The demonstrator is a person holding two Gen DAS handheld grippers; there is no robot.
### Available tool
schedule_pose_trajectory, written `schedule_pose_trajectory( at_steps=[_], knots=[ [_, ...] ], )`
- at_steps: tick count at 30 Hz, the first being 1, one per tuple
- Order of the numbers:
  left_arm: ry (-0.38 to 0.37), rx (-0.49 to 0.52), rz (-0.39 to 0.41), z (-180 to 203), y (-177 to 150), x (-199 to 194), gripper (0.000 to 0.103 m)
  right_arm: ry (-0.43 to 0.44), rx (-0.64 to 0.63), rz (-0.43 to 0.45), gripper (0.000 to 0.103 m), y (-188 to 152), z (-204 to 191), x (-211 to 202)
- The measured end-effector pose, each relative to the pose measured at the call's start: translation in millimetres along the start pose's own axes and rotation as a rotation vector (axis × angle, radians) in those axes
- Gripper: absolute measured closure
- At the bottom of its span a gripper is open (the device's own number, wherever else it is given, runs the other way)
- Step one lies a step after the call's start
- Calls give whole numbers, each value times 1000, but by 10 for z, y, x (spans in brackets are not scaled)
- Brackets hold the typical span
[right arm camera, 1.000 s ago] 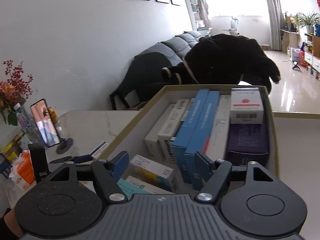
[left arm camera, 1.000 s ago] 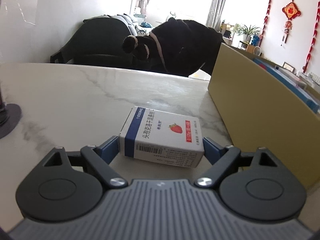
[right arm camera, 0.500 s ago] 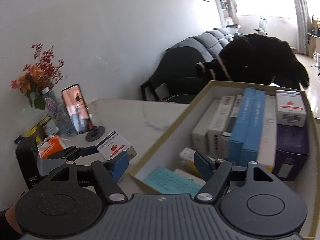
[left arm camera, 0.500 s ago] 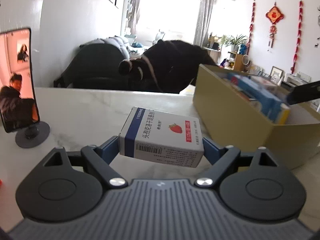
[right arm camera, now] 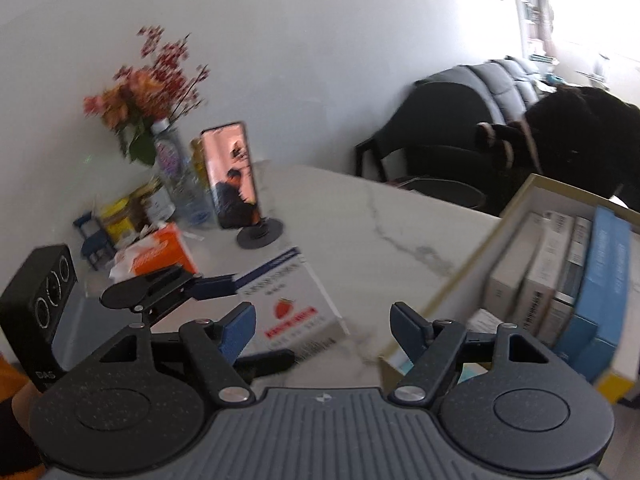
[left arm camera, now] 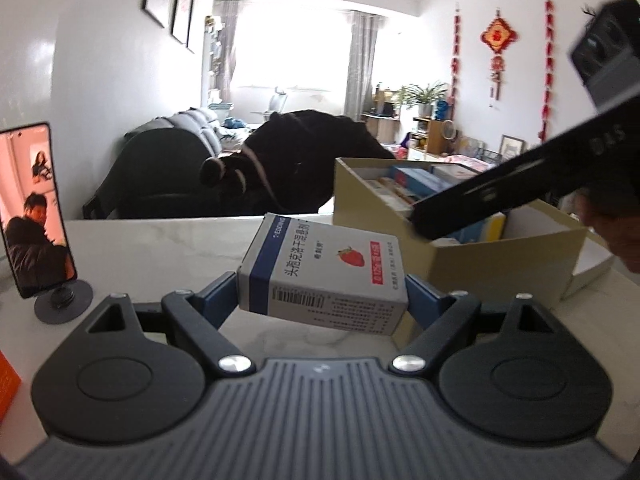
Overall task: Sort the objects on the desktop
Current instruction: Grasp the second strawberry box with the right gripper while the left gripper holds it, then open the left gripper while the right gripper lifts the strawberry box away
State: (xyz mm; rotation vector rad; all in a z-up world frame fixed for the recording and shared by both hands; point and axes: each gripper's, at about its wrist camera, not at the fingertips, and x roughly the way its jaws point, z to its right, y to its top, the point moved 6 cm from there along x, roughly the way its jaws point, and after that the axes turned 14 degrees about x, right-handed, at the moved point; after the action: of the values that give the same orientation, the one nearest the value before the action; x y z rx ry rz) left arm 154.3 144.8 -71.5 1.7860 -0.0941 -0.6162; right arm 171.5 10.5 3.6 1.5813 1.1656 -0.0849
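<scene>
We hold the medicine box (left arm camera: 324,270) in the left hand-held gripper (left arm camera: 320,296), above the marble counter (left arm camera: 160,240) beside the cardboard box (left arm camera: 492,264). The right hand-held gripper (right arm camera: 322,320) stands wide, empty. A phone stand (left arm camera: 36,212) sits left of the cardboard box.

Glossy marble table (left arm camera: 168,240), matt cardboard box (left arm camera: 492,268)

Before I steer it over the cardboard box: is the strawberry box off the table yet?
Yes, off. The left tongs are shut on the strawberry box, its underside clear above the table.
</scene>
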Motion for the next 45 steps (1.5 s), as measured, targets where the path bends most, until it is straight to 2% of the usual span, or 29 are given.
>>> schedule_pose_trajectory(
  at_steps=[8, 14, 16, 18, 19, 26, 27, 39, 45],
  knots=[
    [-44, 92, 23, 138, 25, 13, 15, 15, -120, -97, 25, -114, -265, 219],
    [-42, 114, 39, 175, 42, 25, 15, -13, -167, -122, 25, -192, -326, 321],
    [-38, 118, 44, 183, 50, 28, 15, -27, -174, -130, 27, -202, -322, 349],
    [-34, 121, 49, 192, 59, 31, 15, -63, -181, -126, 34, -195, -296, 377],
    [-32, 123, 52, 196, 63, 32, 15, -63, -181, -127, 34, -190, -280, 380],
    [-19, 135, 70, 226, 93, 43, 12, -40, -135, -111, 37, -135, -185, 330],
    [-17, 136, 72, 230, 97, 44, 12, -35, -122, -108, 41, -134, -171, 329],
    [-57, 82, 106, 198, 10, -55, 9, 29, 59, -65, 42, 6, 66, 247],
    [-37, 63, 100, 177, -11, -53, 9, 44, 114, -17, 42, 114, 194, 55]
  ],
)
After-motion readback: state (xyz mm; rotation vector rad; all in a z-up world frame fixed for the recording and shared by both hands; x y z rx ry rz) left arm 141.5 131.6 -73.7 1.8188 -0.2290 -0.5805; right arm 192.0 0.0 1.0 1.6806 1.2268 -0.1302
